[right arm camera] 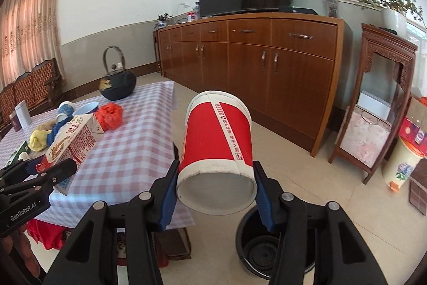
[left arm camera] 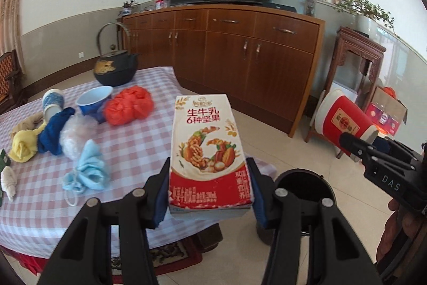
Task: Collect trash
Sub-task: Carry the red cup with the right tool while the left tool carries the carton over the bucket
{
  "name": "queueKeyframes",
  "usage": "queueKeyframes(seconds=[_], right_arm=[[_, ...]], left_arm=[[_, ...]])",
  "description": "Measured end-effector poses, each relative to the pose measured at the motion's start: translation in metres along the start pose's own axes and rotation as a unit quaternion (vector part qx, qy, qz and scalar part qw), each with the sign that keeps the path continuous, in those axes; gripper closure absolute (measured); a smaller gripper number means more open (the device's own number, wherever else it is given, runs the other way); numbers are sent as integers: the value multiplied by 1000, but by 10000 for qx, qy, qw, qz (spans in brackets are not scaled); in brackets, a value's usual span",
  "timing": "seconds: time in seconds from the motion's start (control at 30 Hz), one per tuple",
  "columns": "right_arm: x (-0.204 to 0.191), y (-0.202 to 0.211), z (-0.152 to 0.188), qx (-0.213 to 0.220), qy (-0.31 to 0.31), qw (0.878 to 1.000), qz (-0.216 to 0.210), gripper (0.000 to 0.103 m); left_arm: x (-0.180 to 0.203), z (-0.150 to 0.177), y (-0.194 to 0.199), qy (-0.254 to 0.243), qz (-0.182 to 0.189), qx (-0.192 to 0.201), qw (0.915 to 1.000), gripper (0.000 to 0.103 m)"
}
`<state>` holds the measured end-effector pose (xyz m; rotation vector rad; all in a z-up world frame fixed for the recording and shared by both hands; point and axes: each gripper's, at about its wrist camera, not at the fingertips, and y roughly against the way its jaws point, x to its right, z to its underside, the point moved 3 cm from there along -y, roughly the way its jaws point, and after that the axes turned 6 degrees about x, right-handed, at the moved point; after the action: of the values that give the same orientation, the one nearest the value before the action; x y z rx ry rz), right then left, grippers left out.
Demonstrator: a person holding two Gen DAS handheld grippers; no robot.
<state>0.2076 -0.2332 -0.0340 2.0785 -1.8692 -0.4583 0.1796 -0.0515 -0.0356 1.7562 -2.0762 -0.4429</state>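
Observation:
My left gripper (left arm camera: 209,188) is shut on a red and white milk carton (left arm camera: 208,151) and holds it in the air past the table's right edge. My right gripper (right arm camera: 216,191) is shut on a red and white paper cup (right arm camera: 217,140), bottom toward the camera. The carton also shows in the right wrist view (right arm camera: 72,140), the cup in the left wrist view (left arm camera: 344,122). A black trash bin (right arm camera: 256,245) stands on the floor under the cup; in the left wrist view the bin (left arm camera: 304,186) is right of the carton.
The checkered table (left arm camera: 128,140) holds a red plastic bag (left arm camera: 128,106), a light blue mask (left arm camera: 88,172), clear wrap (left arm camera: 72,135), blue and yellow cloths (left arm camera: 40,138), a blue bowl (left arm camera: 93,100), a cup (left arm camera: 52,103) and a black teapot (left arm camera: 114,66). A wooden sideboard (left arm camera: 240,52) stands behind.

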Motion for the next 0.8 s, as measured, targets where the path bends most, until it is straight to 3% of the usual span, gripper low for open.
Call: queueKeyframes(seconds=[0.33, 0.57, 0.8], right_arm=[[91, 19, 45, -308, -246, 9972, 641, 49], [127, 9, 70, -562, -345, 9952, 730, 49], [153, -18, 93, -885, -473, 9931, 614, 49]], left_arm=[[96, 19, -29, -515, 913, -426, 9936, 50], [142, 37, -55, -704, 1212, -762, 9872, 50], [167, 57, -88, -775, 1280, -1160, 9819, 50]])
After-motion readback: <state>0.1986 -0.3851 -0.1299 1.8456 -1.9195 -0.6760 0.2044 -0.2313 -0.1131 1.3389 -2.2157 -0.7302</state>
